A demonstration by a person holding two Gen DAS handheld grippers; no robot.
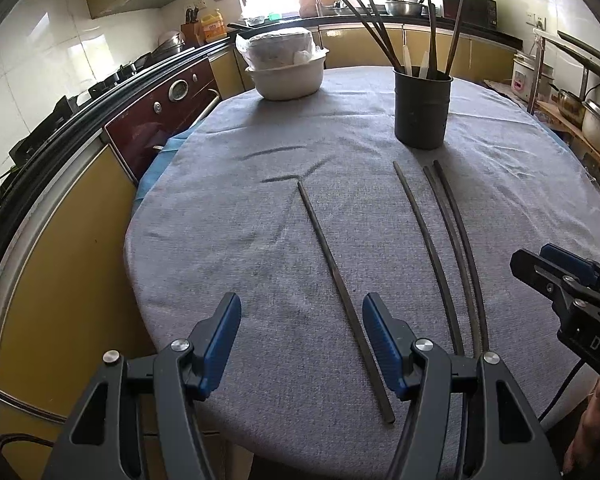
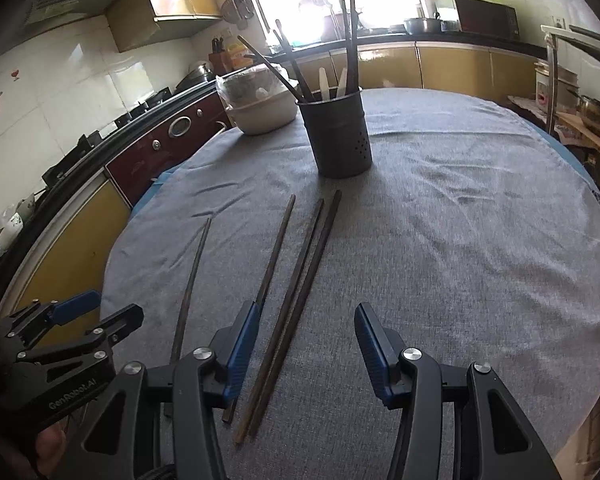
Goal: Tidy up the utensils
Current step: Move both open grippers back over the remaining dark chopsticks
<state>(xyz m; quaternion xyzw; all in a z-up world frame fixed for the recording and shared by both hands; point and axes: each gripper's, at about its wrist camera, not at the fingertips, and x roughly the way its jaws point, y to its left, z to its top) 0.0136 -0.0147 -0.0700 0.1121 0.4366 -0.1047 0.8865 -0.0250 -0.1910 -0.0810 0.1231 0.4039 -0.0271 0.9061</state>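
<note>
Several dark chopsticks lie loose on the grey tablecloth. One single chopstick runs between my left gripper's fingers; it also shows in the right wrist view. Another single and a touching pair lie to its right. In the right wrist view the pair lies between my right gripper's fingers and the single passes its left finger. A dark perforated utensil holder, also in the right wrist view, stands behind them with chopsticks and white utensils. My left gripper and right gripper are open and empty.
A white lidded pot in a plastic bag stands at the table's far left. The round table's edge drops off at left toward yellow cabinets and a maroon oven. Pots sit on a shelf at right.
</note>
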